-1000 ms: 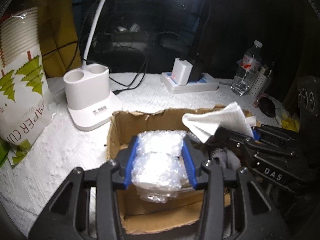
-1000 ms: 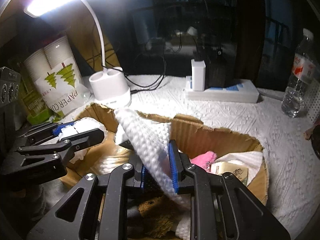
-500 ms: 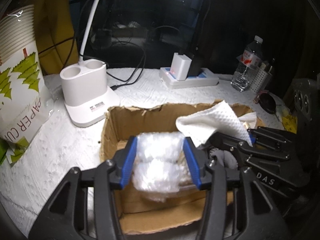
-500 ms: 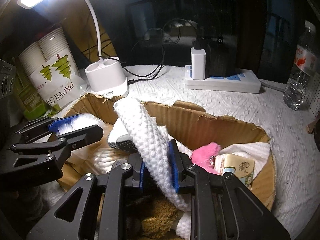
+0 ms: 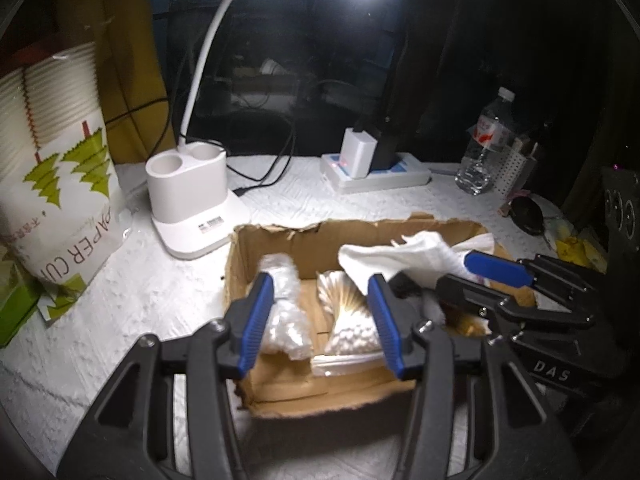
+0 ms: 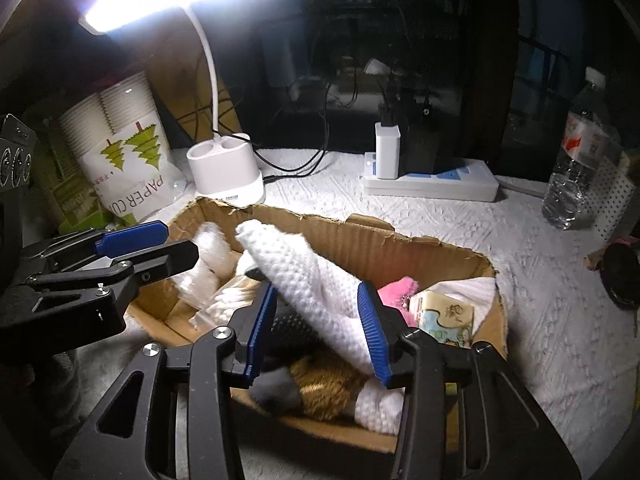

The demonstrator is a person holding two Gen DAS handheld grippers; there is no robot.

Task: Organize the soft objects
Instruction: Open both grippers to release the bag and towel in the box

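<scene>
Left gripper (image 5: 320, 316) open, bubble wrap (image 5: 282, 308) at its 9 o'clock pad; right gripper (image 6: 316, 332) opening, white cloth (image 6: 308, 284) loose between pads, over cardboard box (image 6: 400, 252).

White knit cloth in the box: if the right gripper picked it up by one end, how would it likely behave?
The white knit cloth would probably hang floppy: it already drapes and folds over what lies under it in the box. It looks light for its bulk, being loose, open knit. Slipping seems unlikely, since the nubbly surface should catch the ribbed pads of the right gripper, whose jaws are opening.
</scene>
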